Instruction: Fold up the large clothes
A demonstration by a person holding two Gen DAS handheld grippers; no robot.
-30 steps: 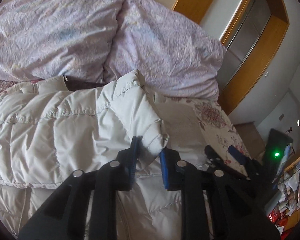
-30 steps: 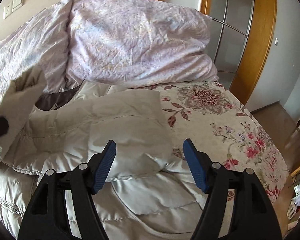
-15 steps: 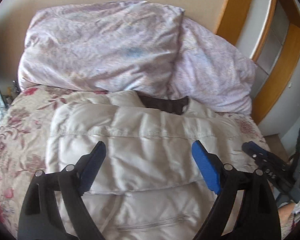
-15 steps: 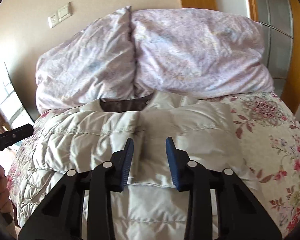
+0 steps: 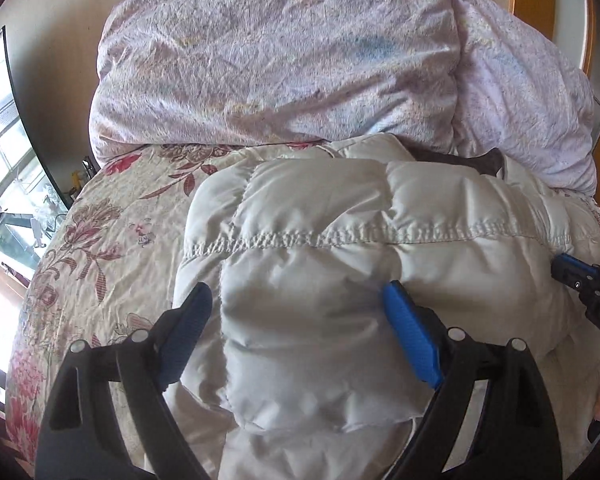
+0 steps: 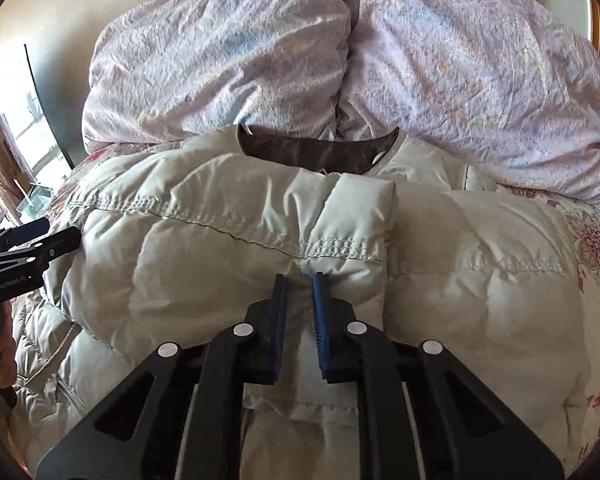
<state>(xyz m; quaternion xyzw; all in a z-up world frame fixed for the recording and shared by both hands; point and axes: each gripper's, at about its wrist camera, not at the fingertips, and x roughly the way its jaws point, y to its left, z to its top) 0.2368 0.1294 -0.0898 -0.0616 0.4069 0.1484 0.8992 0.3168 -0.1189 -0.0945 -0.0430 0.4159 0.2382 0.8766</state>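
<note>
A cream quilted down jacket (image 5: 340,248) lies on the bed, collar with brown lining (image 6: 316,152) toward the pillows, both sleeves folded across its front. My left gripper (image 5: 296,312) is open, its jaws wide on either side of the folded left sleeve's puffy end. My right gripper (image 6: 300,292) is nearly shut, with a narrow gap between its blue pads, just below the folded sleeve cuff (image 6: 352,220). I cannot see fabric pinched in it. Each gripper shows at the edge of the other's view: the right one (image 5: 584,280) and the left one (image 6: 24,248).
Two large lilac pillows (image 6: 340,60) lean against the wall behind the jacket. The floral bedspread (image 5: 100,240) shows left of the jacket and on the right (image 6: 592,248). A window and dark screen edge (image 5: 8,152) stand far left.
My left gripper let go of the sleeve, opened wide and moved left over the jacket's left side. My right gripper closed from wide open to nearly shut and moved toward the middle.
</note>
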